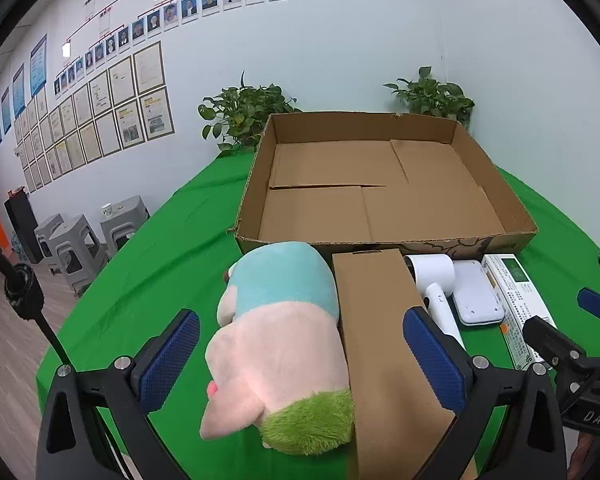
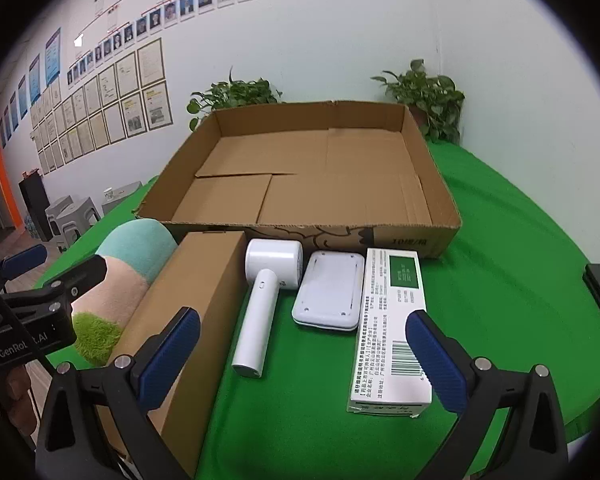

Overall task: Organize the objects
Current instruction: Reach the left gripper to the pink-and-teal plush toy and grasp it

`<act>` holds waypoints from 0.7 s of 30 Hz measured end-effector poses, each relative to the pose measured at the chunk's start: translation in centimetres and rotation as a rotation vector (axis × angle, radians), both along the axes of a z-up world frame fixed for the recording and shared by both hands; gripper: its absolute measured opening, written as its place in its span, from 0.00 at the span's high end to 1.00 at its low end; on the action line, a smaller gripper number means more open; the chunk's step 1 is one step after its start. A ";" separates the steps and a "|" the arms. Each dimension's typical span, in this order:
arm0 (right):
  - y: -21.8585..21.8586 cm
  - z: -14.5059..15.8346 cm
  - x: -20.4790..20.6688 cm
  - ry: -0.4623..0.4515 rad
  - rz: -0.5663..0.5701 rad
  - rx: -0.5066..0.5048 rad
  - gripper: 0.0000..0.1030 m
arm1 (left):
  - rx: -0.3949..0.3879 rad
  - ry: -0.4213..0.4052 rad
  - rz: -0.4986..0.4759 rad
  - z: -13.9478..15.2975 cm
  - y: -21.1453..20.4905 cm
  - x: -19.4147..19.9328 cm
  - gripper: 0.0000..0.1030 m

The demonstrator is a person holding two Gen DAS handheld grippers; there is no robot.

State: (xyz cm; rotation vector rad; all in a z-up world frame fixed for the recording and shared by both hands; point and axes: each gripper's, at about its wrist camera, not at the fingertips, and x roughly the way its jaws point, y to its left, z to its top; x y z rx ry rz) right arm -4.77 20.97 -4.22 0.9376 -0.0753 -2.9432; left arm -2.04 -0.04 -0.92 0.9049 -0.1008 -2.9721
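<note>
Left tool (image 1: 300, 364): wide open, plush toy (image 1: 276, 344) between its pads, untouched.
Toy axis: running away toward the empty cardboard tray (image 1: 384, 240).
Right tool (image 2: 302, 354): open, farther off, over the white handheld device (image 2: 260, 312).

You are working in an office-style room: portrait photos (image 1: 188, 8) linked as a staff chart and rows of framed certificates (image 1: 100, 120) cover the white wall. Grey plastic stools (image 1: 76, 248) stand on wood-look flooring beside your green-draped table (image 1: 172, 240), with potted plants (image 1: 240, 116) behind it.
</note>
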 end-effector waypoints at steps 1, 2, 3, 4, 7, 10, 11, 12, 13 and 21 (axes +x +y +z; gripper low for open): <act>0.1 -0.1 -0.2 -0.005 -0.013 0.006 0.01 | 0.001 -0.005 -0.002 -0.1 0.1 -0.1 0.00; 0.3 -0.2 -0.4 -0.011 -0.021 0.006 0.01 | 0.008 -0.017 -0.008 -0.3 0.1 -0.5 0.00; 0.5 -0.3 -0.6 -0.021 -0.027 0.002 0.01 | 0.008 -0.026 -0.013 -0.4 0.1 -0.8 0.00; 0.7 -0.4 -0.8 -0.024 -0.028 0.000 0.01 | 0.010 -0.033 -0.019 -0.6 0.2 -1.1 0.00; 0.8 -0.3 -1.1 -0.024 -0.035 0.023 0.01 | 0.016 -0.036 -0.027 -0.4 0.2 -1.7 0.00; 0.9 -0.4 -1.3 -0.024 -0.032 0.034 0.01 | 0.023 -0.046 -0.038 -0.7 0.6 -2.5 0.00; 0.9 -0.5 -1.5 -0.026 -0.031 0.033 0.01 | 0.026 -0.052 -0.046 -0.8 0.7 -2.7 0.00; 1.0 -0.5 -1.6 -0.028 -0.030 0.033 0.01 | 0.028 -0.054 -0.050 -0.9 0.7 -2.8 0.00; 0.9 -0.6 -1.7 -0.029 -0.028 0.035 0.01 | 0.030 -0.056 -0.052 -1.0 0.7 -2.9 0.00; 0.8 -0.7 -2.1 -0.030 -0.021 0.049 0.01 | 0.062 -0.083 -0.080 -1.6 0.4 -4.0 0.00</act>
